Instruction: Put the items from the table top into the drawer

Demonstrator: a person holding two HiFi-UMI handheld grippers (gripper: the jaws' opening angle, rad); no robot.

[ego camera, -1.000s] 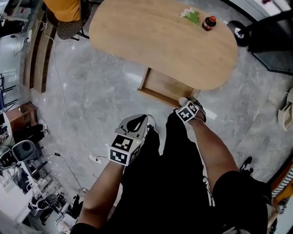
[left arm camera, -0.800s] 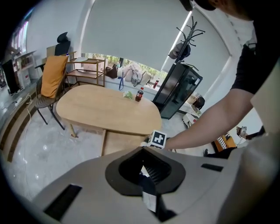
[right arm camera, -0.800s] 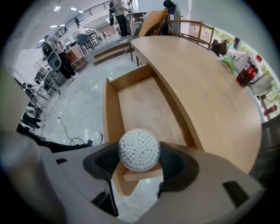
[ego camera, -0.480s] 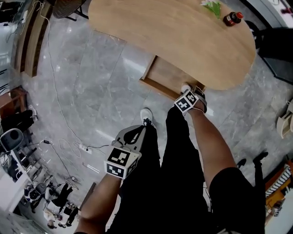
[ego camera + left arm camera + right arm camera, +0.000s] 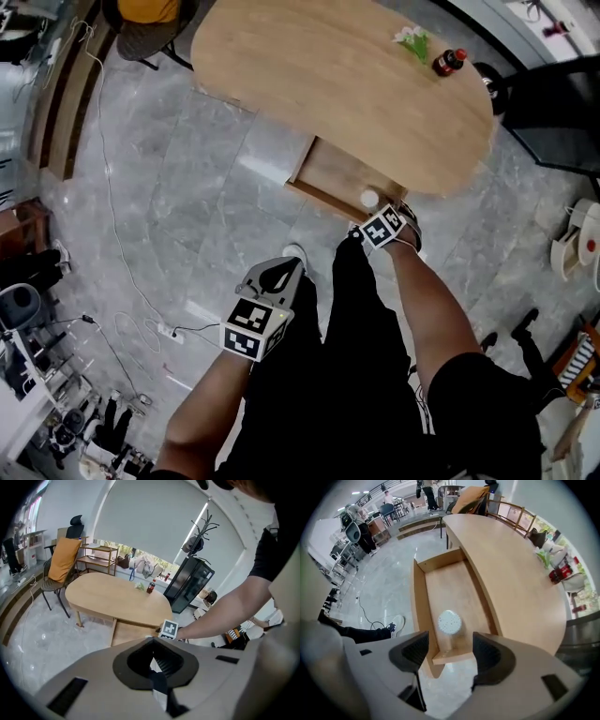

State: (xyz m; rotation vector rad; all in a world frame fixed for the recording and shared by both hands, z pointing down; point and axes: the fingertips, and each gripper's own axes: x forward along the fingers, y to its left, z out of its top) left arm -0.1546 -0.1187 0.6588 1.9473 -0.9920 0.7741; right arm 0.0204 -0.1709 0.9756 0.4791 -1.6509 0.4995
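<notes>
An oval wooden table (image 5: 319,75) has an open drawer (image 5: 330,178) under its near edge. A white round dotted lid-like item (image 5: 449,621) lies in the drawer near its front; it also shows as a white round item (image 5: 369,198) in the head view. My right gripper (image 5: 451,651) is open and empty, just behind the drawer's front edge. On the far end of the table stand a dark bottle with a red cap (image 5: 448,62) and a green and white item (image 5: 412,39). My left gripper (image 5: 277,272) hangs shut and empty beside the person's leg.
A chair with an orange cloth (image 5: 63,559) stands at the table's far end. A black cabinet (image 5: 187,585) and a coat stand (image 5: 201,531) are behind the table. Cables (image 5: 141,291) and a power strip lie on the grey floor at left.
The white round item has left my right gripper and now lies in the drawer. The right gripper has drawn back a little towards the person. The left gripper stayed by the leg.
</notes>
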